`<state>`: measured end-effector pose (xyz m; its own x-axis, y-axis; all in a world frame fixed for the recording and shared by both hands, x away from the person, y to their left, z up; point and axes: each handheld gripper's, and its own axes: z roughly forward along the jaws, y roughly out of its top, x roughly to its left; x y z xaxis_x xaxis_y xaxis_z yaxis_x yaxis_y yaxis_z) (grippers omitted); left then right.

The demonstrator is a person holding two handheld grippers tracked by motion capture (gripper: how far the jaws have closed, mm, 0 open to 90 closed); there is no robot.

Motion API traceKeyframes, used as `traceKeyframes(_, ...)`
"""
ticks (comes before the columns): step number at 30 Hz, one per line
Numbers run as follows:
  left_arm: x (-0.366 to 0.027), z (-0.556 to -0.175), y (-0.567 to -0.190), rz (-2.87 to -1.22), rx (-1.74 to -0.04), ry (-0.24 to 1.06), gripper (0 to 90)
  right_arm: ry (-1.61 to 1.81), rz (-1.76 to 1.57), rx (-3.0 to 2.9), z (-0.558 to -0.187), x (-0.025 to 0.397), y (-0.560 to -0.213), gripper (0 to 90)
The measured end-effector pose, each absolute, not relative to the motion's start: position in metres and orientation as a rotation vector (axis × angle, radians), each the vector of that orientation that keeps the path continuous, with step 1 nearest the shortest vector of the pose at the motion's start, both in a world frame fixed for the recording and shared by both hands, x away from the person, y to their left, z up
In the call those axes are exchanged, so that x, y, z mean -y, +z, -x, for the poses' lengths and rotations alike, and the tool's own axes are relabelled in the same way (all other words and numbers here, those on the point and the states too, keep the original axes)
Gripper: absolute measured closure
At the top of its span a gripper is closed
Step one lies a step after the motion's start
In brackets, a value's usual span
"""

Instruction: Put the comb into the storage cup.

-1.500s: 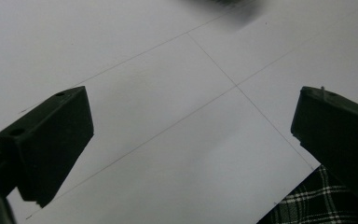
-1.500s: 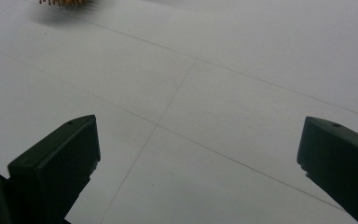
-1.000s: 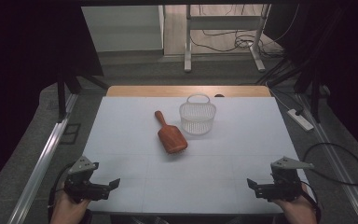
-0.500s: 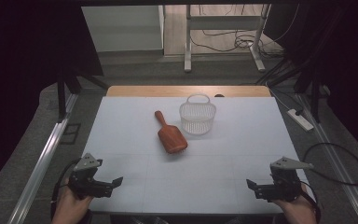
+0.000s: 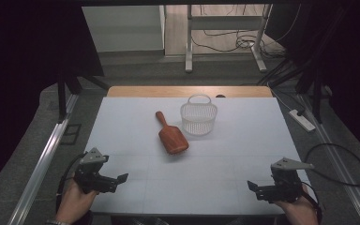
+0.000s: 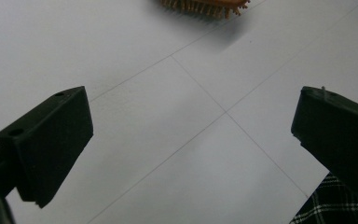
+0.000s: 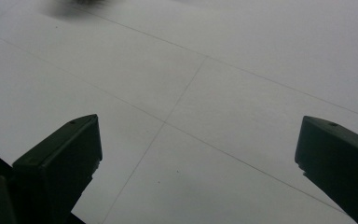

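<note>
Clear basket [image 5: 198, 119] sits mid-table near the far edge, looks empty. Wooden brush [image 5: 171, 136] lies just left of it, bristles down. Left gripper [image 5: 115, 180] and right gripper [image 5: 258, 187] sit at the near corners, jaws spread, holding nothing. Path between is bare table [image 5: 225, 164].

My jaws are matt black plastic. The desk [image 5: 225, 159] has a smooth, matt, pale grey top with a bare wood strip at its far edge. The brush [image 5: 171, 136] looks like glossy reddish-brown wood. The basket [image 5: 198, 117] is clear, ribbed plastic.
</note>
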<state>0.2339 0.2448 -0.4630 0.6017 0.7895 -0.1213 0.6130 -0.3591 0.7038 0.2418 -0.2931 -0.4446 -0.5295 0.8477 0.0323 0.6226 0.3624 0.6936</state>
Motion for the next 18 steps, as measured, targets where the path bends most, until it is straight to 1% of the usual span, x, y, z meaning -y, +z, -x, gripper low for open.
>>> traceKeyframes(4, -0.243, -0.241, -0.462, -2.098, -1.111, 0.273, 0.0, 0.943, -1.295, -2.303, -0.242, 0.293, -0.445, 0.7)
traceKeyframes(18, -0.235, -0.261, -0.458, -2.146, -1.101, 0.225, 0.0, 0.935, -1.288, -2.314, -0.243, 0.292, -0.445, 0.3)
